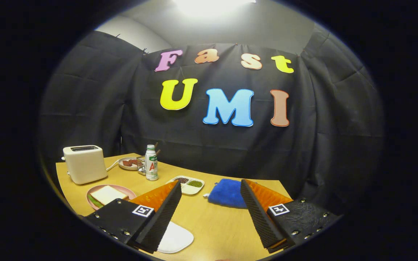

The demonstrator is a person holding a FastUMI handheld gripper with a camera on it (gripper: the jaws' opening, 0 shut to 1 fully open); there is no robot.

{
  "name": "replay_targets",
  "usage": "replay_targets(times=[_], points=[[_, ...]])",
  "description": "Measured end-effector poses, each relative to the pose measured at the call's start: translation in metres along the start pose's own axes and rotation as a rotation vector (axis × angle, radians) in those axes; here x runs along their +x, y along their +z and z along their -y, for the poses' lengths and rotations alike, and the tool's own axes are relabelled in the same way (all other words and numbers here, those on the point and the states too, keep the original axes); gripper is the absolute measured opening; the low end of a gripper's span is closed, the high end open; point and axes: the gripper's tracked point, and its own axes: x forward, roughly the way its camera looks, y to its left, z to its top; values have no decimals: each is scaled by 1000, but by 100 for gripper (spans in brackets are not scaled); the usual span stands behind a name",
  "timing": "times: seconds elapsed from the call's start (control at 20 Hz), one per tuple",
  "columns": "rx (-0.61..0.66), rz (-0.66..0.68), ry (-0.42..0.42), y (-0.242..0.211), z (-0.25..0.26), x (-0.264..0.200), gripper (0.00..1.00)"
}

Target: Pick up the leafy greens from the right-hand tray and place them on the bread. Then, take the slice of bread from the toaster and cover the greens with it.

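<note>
**Inspector:** Gripper condition: the two fingers stand wide apart with nothing between them but bare table; no contact with any item.

**Clerk:** And the sandwich?

**Inspector:** On the pink plate, near the table's left edge, just ahead of the toaster's front; it lies off beyond the left finger, not on the line between the fingers; any approach would have to swing left. A slice of bread lies flat on the plate, pale, square-cut, its long side running roughly toward the toaster; a strip of leafy greens shows under its near-left edge.

**Clerk:** So covered?

**Inspector:** As far as can be judged, yes; greens under a slice is the arrangement the task asks for. Whether another slice lies beneath the greens is hidden. The toaster slot looks dark, with no slice standing proud of it; the slot's depth cannot be seen into.

**Clerk:** The right-hand tray?

**Inspector:** A white tray lies at the near edge, partly under the left finger; its visible part bears no greens. A divided dish sits mid-table beyond the fingers; a blue cloth beside it, just ahead of the right finger; a bottle and a small plate toward the far edge.
</note>
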Motion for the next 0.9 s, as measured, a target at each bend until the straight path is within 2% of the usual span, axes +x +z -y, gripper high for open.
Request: replay_targets(times=[0.25, 0.45, 0.65, 0.9], points=[[94, 22, -54, -10, 70, -17, 99], [95, 59, -145, -19, 146, -34, 99], [106, 157, -182, -31, 204, -45, 99], [84, 265, -232, -55, 248, -51, 99]])
